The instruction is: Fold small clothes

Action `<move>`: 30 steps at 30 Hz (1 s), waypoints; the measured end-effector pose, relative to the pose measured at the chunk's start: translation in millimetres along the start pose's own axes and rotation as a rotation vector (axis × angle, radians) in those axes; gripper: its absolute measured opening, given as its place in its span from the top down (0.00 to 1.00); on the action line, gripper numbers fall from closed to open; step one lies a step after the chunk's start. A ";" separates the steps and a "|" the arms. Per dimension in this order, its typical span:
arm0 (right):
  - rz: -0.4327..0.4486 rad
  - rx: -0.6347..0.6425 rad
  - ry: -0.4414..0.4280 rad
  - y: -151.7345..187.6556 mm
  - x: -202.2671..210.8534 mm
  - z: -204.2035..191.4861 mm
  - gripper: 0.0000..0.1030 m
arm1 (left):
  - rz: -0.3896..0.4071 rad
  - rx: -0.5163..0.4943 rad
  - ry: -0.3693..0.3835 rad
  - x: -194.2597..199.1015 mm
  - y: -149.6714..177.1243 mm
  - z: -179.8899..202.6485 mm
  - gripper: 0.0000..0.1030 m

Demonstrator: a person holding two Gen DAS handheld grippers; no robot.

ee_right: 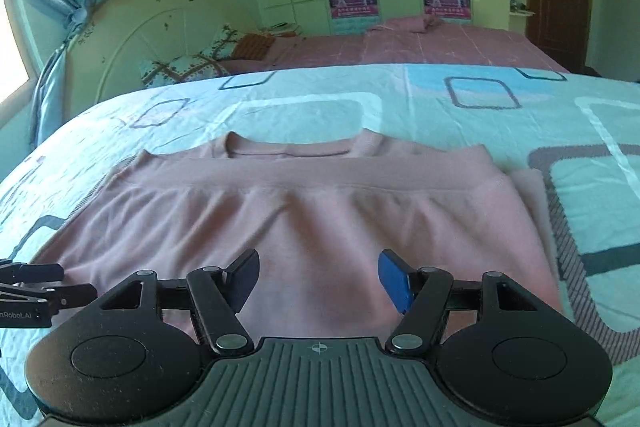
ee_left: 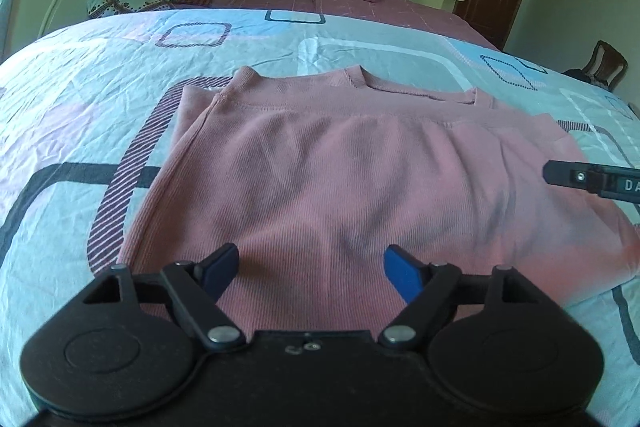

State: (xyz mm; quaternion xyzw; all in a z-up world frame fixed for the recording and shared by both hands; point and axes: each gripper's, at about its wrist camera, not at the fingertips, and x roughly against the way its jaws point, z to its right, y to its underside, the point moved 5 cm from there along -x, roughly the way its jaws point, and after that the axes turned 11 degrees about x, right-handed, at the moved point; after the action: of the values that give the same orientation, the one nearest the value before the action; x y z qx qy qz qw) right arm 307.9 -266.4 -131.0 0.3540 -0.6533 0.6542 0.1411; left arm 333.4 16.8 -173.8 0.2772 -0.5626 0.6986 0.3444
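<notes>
The pink top [ee_left: 320, 167], folded hem-to-collar, lies flat mid-bed on the patterned bedspread [ee_left: 100, 67], and with my left gripper [ee_left: 310, 269] and right gripper [ee_right: 318, 277] both empty, jaws open above its near edge, I should pinch both near corners evenly before folding again.

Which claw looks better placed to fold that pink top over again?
Probably the left claw: it hangs open near the pink top's side edge. The right claw, also open, sits mid-cloth.
</notes>
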 end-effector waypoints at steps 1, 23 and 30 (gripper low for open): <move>0.002 0.022 -0.003 -4.6 -4.9 -10.1 0.36 | -0.011 0.011 0.000 -1.2 0.8 -1.6 0.24; -0.074 0.185 0.092 19.4 -60.8 -82.1 0.36 | -0.116 0.209 0.049 20.5 9.8 -41.8 0.17; -0.070 0.155 0.092 21.0 -56.5 -81.3 0.35 | -0.178 0.472 0.184 28.7 36.0 -67.0 0.17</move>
State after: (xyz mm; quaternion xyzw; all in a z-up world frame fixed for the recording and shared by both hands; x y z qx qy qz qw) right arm 311.8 -175.3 -175.0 0.3560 -0.5808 0.7130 0.1661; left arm 287.3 82.4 -187.2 0.3335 -0.3239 0.7997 0.3799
